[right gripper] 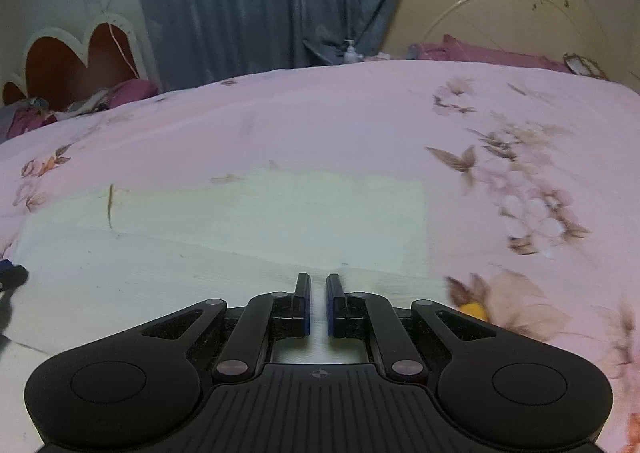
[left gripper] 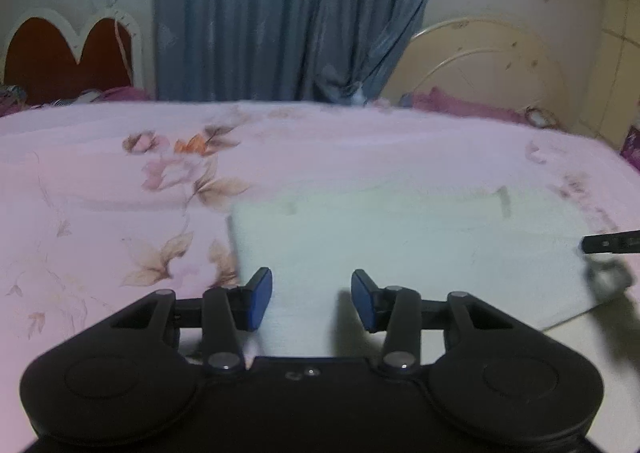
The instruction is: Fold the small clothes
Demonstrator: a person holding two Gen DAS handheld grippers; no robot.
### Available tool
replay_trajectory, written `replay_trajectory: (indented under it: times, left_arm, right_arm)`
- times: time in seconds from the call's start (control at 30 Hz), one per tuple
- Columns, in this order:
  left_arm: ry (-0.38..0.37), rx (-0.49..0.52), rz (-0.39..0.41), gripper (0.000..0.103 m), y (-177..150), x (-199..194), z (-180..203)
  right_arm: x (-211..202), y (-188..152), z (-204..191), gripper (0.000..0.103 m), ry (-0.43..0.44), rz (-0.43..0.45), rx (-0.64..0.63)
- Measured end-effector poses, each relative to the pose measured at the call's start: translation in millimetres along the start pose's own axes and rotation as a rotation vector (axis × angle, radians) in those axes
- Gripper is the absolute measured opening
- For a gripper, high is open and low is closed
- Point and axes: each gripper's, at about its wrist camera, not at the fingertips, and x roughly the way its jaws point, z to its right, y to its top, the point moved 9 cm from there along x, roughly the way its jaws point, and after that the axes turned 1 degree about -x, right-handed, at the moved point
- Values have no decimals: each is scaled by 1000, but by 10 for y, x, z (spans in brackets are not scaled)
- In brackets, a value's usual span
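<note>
A white cloth (left gripper: 400, 253) lies folded flat on the pink flowered bedspread (left gripper: 100, 193). My left gripper (left gripper: 312, 301) hangs over its near left part, blue pads apart, with cloth showing in the gap and neither pad pressing on it. The right gripper's black tip (left gripper: 608, 245) reaches in over the cloth's right corner. In the right wrist view the white cloth (right gripper: 240, 233) spreads ahead, a doubled layer at its far side. My right gripper (right gripper: 319, 305) is shut just above the near edge, and no fabric rises between its pads. The left gripper's tip (right gripper: 8, 277) shows at the left edge.
The bedspread (right gripper: 480, 113) extends far on all sides. A blue curtain (left gripper: 280, 13) hangs behind the bed, with a heart-shaped headboard (left gripper: 68, 53) at left, a cream round headboard (right gripper: 500, 13) at right, purple pillows (right gripper: 480, 49) and a small bottle (right gripper: 350, 49).
</note>
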Motion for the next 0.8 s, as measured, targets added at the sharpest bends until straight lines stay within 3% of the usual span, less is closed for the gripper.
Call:
replay_trajectory:
  times: [0.07, 0.1, 0.13, 0.17, 0.23, 0.27, 0.33, 0.4, 0.67, 0.8]
  left_arm:
    - [-25, 26, 9, 43, -21, -95, 157]
    - [-33, 44, 3, 43, -48, -104, 230]
    - [-38, 59, -2, 43, -84, -104, 289]
    - [-39, 78, -14, 43, -130, -86, 339]
    - [-16, 100, -63, 43, -230, 9, 349]
    - [-15, 102, -72, 43, -265, 36, 337]
    - [-16, 100, -67, 44, -266, 21, 322]
    - [-12, 100, -67, 44, -256, -12, 307]
    - [-5, 83, -50, 43, -302, -158, 298]
    - [-3, 101, -65, 43, -367, -136, 288]
  right_arm:
    - [-137, -3, -61, 10, 18, 24, -28]
    - [-174, -40, -91, 41, 28, 25, -32]
    - [-202, -80, -123, 62, 42, 29, -44]
    - [-264, -150, -215, 73, 62, 39, -64]
    - [-247, -279, -264, 59, 44, 20, -120]
    - [-198, -346, -201, 37, 3, -14, -117]
    - [-174, -386, -2, 34, 4, -12, -25]
    - [-212, -397, 175, 8, -27, -13, 9]
    - [-412, -380, 203, 8, -5, 18, 19]
    - [-320, -491, 221, 7, -40, -32, -5]
